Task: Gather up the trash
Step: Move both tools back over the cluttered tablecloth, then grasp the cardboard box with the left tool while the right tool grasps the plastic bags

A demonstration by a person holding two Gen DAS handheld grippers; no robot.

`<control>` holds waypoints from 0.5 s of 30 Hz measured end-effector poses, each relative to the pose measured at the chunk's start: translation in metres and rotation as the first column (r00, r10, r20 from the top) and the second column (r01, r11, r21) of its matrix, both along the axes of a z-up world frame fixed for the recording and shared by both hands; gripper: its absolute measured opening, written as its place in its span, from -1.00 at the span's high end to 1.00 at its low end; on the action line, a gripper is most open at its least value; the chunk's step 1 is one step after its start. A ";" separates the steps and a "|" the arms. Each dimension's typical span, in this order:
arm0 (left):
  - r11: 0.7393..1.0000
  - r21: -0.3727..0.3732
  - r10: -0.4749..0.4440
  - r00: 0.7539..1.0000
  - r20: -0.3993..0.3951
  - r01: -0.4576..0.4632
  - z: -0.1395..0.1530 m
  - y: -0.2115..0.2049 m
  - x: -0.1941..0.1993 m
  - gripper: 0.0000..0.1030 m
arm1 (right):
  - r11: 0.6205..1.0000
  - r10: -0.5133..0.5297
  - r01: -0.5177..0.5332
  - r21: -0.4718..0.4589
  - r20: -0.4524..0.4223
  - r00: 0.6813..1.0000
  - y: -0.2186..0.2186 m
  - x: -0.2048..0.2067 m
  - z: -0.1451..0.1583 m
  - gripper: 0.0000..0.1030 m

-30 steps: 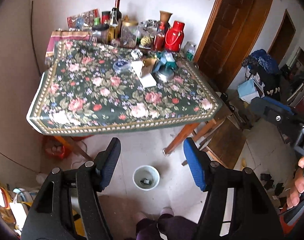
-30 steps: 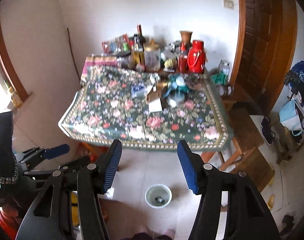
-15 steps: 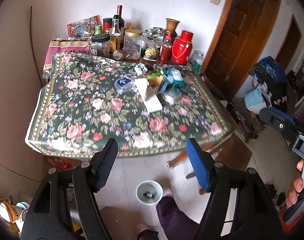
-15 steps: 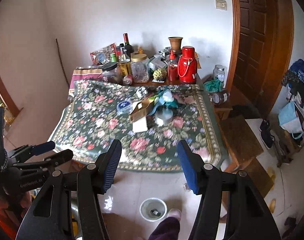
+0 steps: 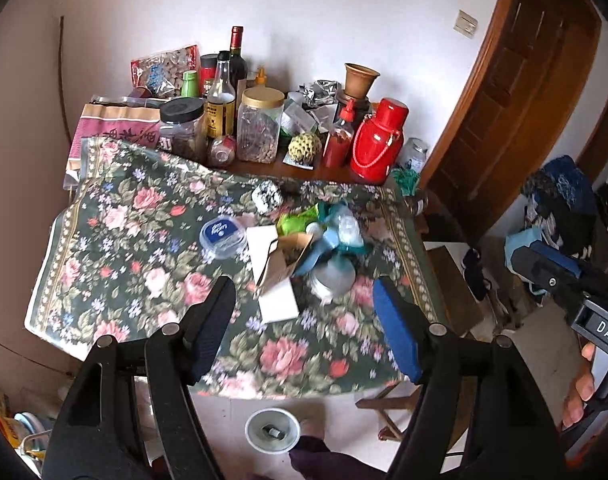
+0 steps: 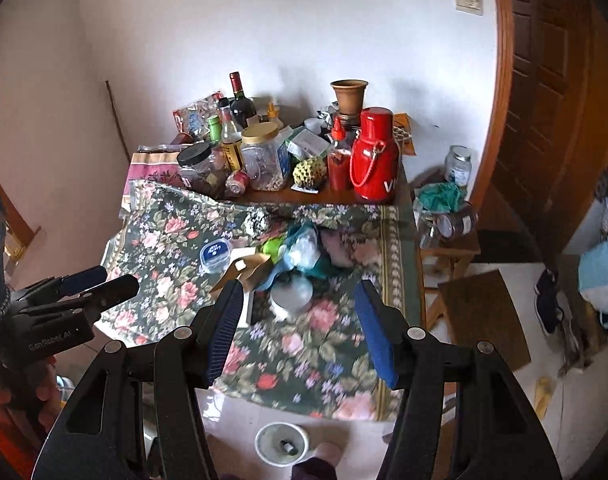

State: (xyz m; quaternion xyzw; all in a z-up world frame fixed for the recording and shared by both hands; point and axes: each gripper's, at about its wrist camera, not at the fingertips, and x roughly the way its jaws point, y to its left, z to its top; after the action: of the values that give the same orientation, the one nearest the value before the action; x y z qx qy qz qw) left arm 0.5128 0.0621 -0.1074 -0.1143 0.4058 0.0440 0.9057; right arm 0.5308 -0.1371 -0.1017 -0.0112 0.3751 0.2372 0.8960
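Note:
Trash lies in a heap in the middle of the floral tablecloth: a white flat box, a torn brown paper bag, a green wrapper, teal and clear plastic, a round foil tin and a clear tub with a blue lid. The heap also shows in the right wrist view. My left gripper is open and empty, above the table's near edge. My right gripper is open and empty, short of the tin.
Bottles, jars and a red thermos crowd the table's far edge by the wall. A white bowl sits on the floor below the near edge. A wooden stool and a door stand to the right.
Both grippers have moved forward and up towards the table; the trash heap is nearer and larger, and the floor bowl has slid to the bottom of both views. Both grippers stay open.

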 end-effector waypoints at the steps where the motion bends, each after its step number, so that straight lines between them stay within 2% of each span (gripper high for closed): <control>1: 1.000 0.002 0.002 1.000 -0.005 -0.002 -0.002 -0.001 0.005 -0.37 | 1.000 0.008 -0.008 -0.002 0.000 1.000 0.000 0.006 0.000 -0.05; 7: 1.000 -0.001 -0.005 0.997 -0.075 0.005 -0.023 0.001 0.040 -0.37 | 1.000 0.024 -0.025 -0.003 -0.046 0.999 0.002 0.037 -0.010 -0.05; 13: 0.996 0.006 -0.085 0.982 -0.170 0.087 -0.060 0.011 0.081 -0.37 | 0.999 -0.008 0.003 -0.038 -0.128 0.992 0.016 0.066 -0.033 -0.07; 14: 0.994 0.004 -0.109 0.977 -0.183 0.112 -0.067 0.014 0.089 -0.37 | 0.999 -0.021 0.016 -0.041 -0.140 0.990 0.018 0.071 -0.038 -0.13; 15: 0.991 0.002 -0.132 0.971 -0.197 0.135 -0.073 0.016 0.095 -0.37 | 0.999 -0.035 0.029 -0.041 -0.151 0.988 0.020 0.075 -0.041 -0.34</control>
State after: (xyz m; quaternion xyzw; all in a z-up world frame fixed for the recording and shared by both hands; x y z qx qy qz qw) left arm 0.6078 0.0776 -0.1802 -0.0748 0.4996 -0.0029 0.8630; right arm 0.6059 -0.1173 -0.1427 -0.0046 0.4469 0.2155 0.8682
